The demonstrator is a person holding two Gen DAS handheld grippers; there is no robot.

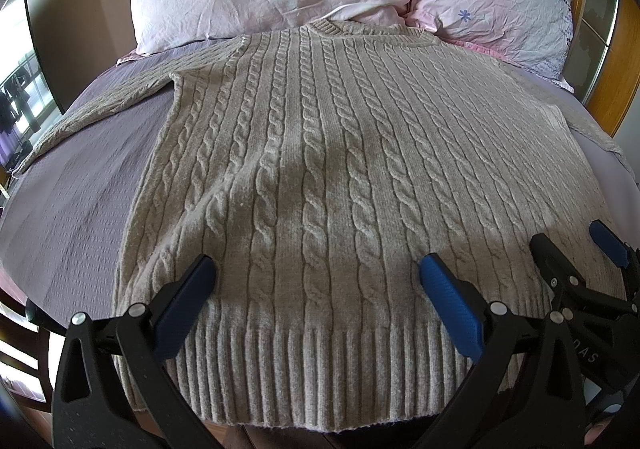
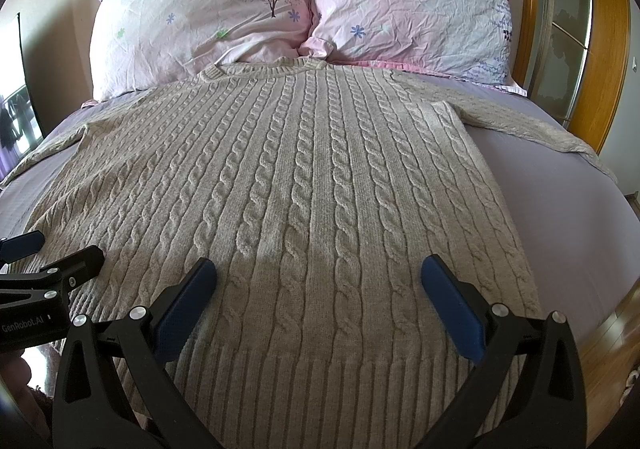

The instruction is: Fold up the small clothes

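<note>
A beige cable-knit sweater (image 1: 320,153) lies flat on the bed, collar toward the pillows, ribbed hem toward me, both sleeves spread out to the sides. It also fills the right wrist view (image 2: 304,185). My left gripper (image 1: 318,277) is open and empty, hovering over the hem. My right gripper (image 2: 318,277) is open and empty over the hem, to the right of the left one. The right gripper also shows at the right edge of the left wrist view (image 1: 576,249). The left gripper shows at the left edge of the right wrist view (image 2: 52,249).
The sweater rests on a lilac bedsheet (image 2: 560,185). Two pink floral pillows (image 2: 208,13) (image 2: 408,1) lie beyond the collar. A wooden headboard (image 2: 604,61) stands at the right. A window (image 1: 20,97) is at the left.
</note>
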